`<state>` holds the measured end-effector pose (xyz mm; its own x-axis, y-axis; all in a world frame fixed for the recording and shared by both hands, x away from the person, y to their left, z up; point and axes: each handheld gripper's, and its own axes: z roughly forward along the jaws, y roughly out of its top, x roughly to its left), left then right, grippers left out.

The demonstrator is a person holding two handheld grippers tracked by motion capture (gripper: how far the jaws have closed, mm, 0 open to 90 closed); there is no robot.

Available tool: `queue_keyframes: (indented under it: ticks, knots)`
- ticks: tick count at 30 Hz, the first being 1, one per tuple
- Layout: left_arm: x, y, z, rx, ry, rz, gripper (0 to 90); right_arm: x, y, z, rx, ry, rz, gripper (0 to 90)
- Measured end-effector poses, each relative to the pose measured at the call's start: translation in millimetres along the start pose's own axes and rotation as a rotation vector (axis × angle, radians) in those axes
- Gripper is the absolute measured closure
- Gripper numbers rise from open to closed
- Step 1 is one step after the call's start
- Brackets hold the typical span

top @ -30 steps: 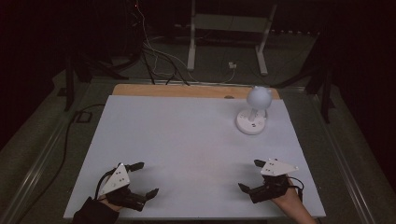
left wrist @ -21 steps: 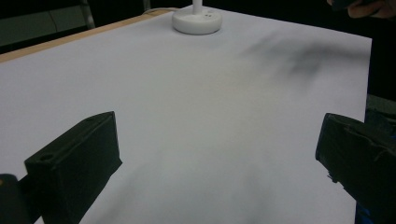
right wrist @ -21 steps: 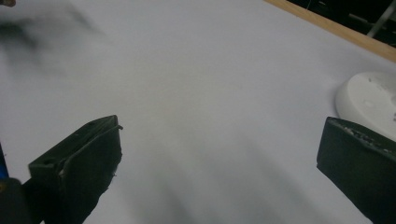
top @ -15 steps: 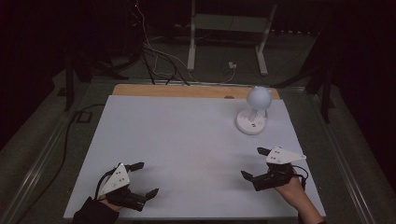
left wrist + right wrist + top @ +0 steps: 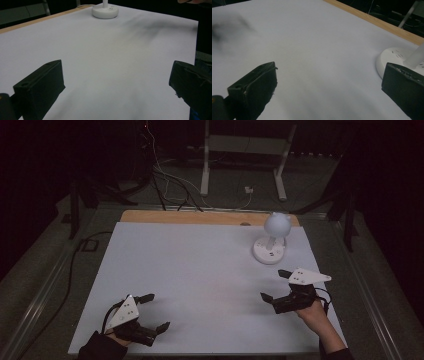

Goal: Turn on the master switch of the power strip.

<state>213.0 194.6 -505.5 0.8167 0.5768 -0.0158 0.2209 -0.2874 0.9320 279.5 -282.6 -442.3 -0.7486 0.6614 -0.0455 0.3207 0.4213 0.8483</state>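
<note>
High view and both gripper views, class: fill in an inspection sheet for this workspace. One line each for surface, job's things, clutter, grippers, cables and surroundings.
Surface: white sheet covers the table; a bare wooden strip shows along its far edge.
Job's things: small white lamp, round base and ball-shaped head, upright at the far right of the sheet.
Clutter: nothing seen on the sheet.
Grippers: left gripper near the front left corner, jaws wide apart, holding nothing; right gripper near the lamp but apart from it, jaws wide apart, holding nothing.
Cables: a black cable runs down the table's left side; tangled leads lie on the floor beyond.
Surroundings: dark room; a white stand frame behind the table.
</note>
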Motion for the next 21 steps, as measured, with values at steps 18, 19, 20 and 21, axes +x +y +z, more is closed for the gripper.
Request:
queue_keyframes:
  ticks: [18,19,20,21]
  knots:
    - [0.1,0.0,0.2,-0.001,-0.001,-0.002,0.3,-33.2,10.2,4.7,-0.007,-0.051,0.02,0.0]
    - [0.2,-0.1,0.3,0.0,-0.001,-0.002,0.3,-33.2,10.2,4.7,-0.007,-0.051,0.02,0.0]
    - [0.2,-0.1,0.3,0.001,-0.002,-0.002,0.3,-35.1,11.0,4.9,-0.005,-0.052,0.024,0.0]
    - [0.2,0.0,0.3,-0.001,-0.002,-0.002,0.3,-39.4,12.5,5.2,-0.01,-0.052,0.026,0.0]
